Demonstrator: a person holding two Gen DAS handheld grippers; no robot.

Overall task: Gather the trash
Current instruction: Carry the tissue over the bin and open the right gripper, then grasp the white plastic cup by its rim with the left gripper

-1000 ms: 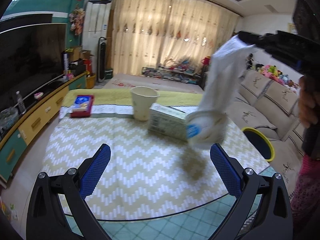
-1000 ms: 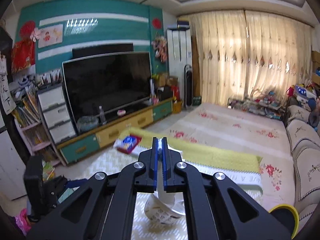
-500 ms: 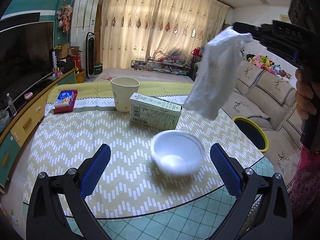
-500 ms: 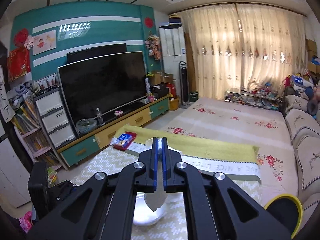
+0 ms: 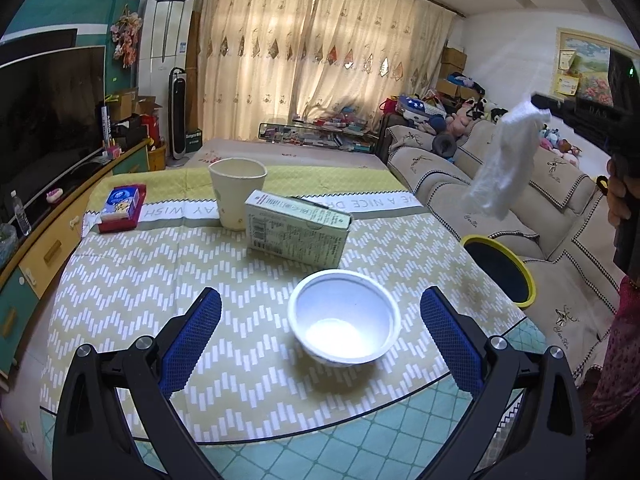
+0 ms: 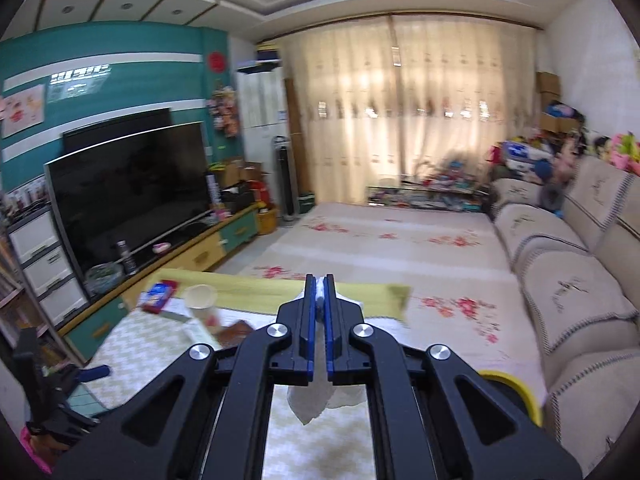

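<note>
A crumpled white tissue (image 5: 505,164) hangs limp in the air, pinched at its top by the right claw (image 6: 317,304), high above and just beyond the yellow-rimmed bin (image 5: 500,267), which stands open and dark inside beside the table (image 5: 120,280). On the table, nearest the bin, sits a white foam bowl (image 5: 344,322), upright with its mouth open. Farther from the bin lies a pale green carton (image 5: 297,228) on its side, and behind that stands an upright cream paper cup (image 5: 237,193).
</note>
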